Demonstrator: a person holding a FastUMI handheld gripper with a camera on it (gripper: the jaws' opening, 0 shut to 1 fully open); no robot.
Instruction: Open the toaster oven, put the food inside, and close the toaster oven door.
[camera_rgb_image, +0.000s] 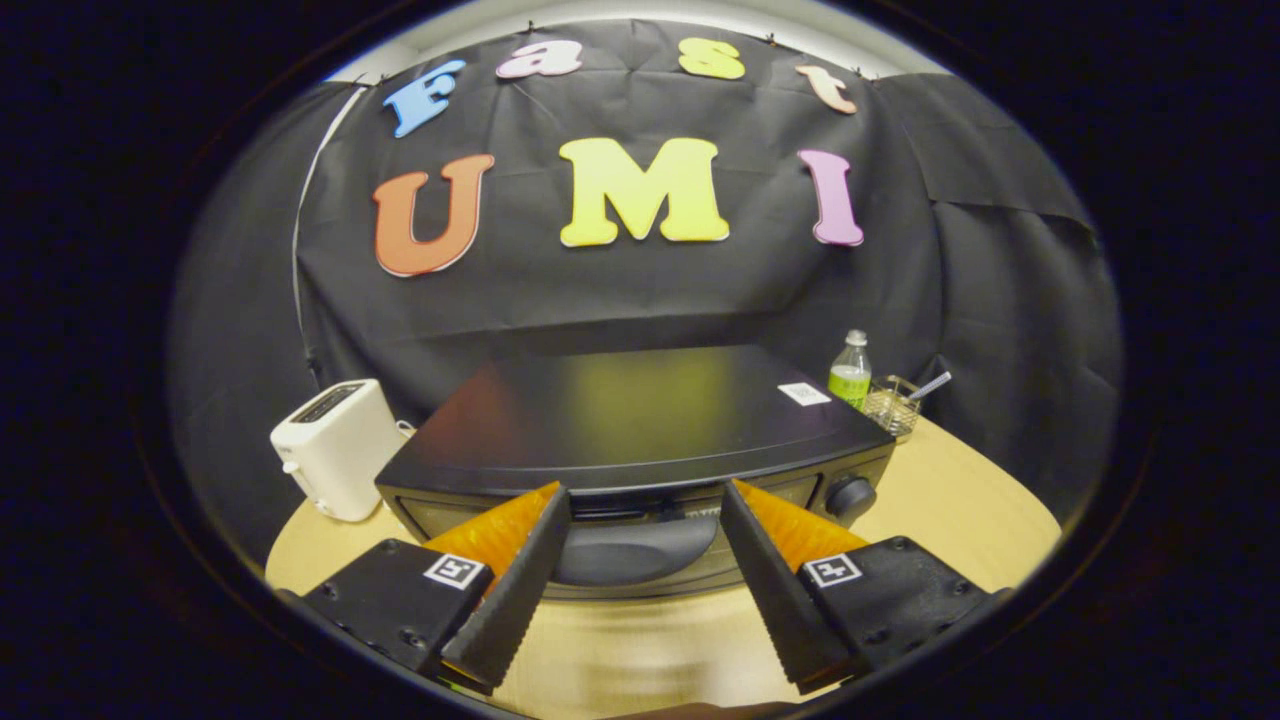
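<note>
- The black, flat-topped toaster oven (640, 430) sits on the pale wooden bench (960, 500), just ahead of the gripper (640, 505).
- Its door looks closed: the dark curved handle (635, 548) lies flat against the front, directly between the two fingers.
- The jaws are spread wide, one black ridged finger on each side of the handle, pinching nothing. Whether either fingertip already touches the oven front, I cannot tell.
- A round black knob (850, 497) sits on the oven's front just beyond the right finger.
- I judge this to be the first step, opening the oven, and it is not yet done; the door has to come down before any food can go in.
- No food is visible between or near the fingers, so I cannot say where it waits.
- The next move likely calls for easing the jaws forward around the handle, closing them on it squarely, then pulling out and down along the door's hinge arc.
- Risk, as I judge it: a shallow grip could slip off the smooth curved handle.
- To the left stands a white boxy pop-up toaster (335, 448); behind on the right are a clear green-labelled bottle (850, 372) and a small wire basket (892, 405), all well apart from the jaws.
</note>
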